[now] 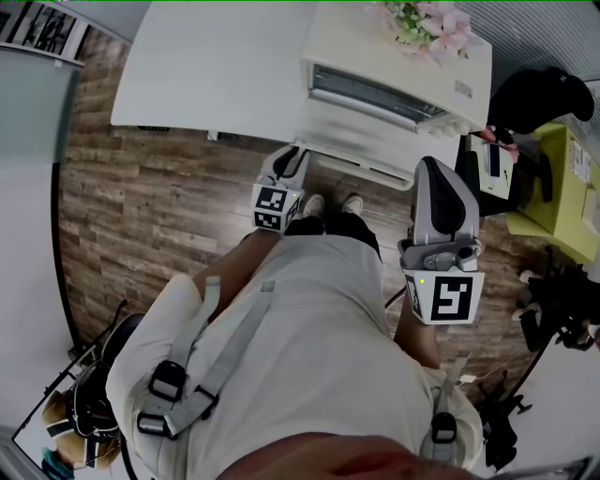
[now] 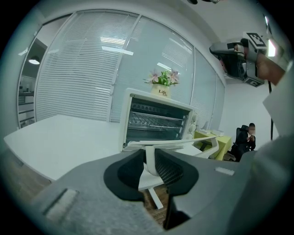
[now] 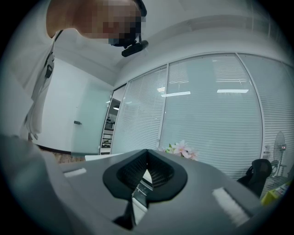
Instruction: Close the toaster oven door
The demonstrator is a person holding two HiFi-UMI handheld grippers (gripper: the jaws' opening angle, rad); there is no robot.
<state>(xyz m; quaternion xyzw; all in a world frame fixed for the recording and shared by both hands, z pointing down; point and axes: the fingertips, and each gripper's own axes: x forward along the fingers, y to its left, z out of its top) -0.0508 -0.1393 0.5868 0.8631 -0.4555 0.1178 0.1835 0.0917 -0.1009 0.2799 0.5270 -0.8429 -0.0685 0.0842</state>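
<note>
A white toaster oven (image 1: pixel 394 66) stands on the white table (image 1: pixel 206 75), and its door (image 1: pixel 366 141) is folded down flat toward me. In the left gripper view the oven (image 2: pixel 156 119) shows its wire rack, and the open door (image 2: pixel 174 146) stretches out just ahead. My left gripper (image 1: pixel 292 157) is at the door's left front corner, shut on the door handle (image 2: pixel 149 160), whose white post sits between the dark pads. My right gripper (image 1: pixel 441 202) hangs in the air to the right of the door, shut on nothing, with the oven (image 3: pixel 140 193) glimpsed below its tips.
A pot of pink flowers (image 1: pixel 427 23) sits on top of the oven. To the right a person in black (image 1: pixel 539 103) sits at a yellow-green desk (image 1: pixel 562 187). My feet (image 1: pixel 333 204) stand on the wood floor just below the door. Bags lie at lower left (image 1: pixel 89 403).
</note>
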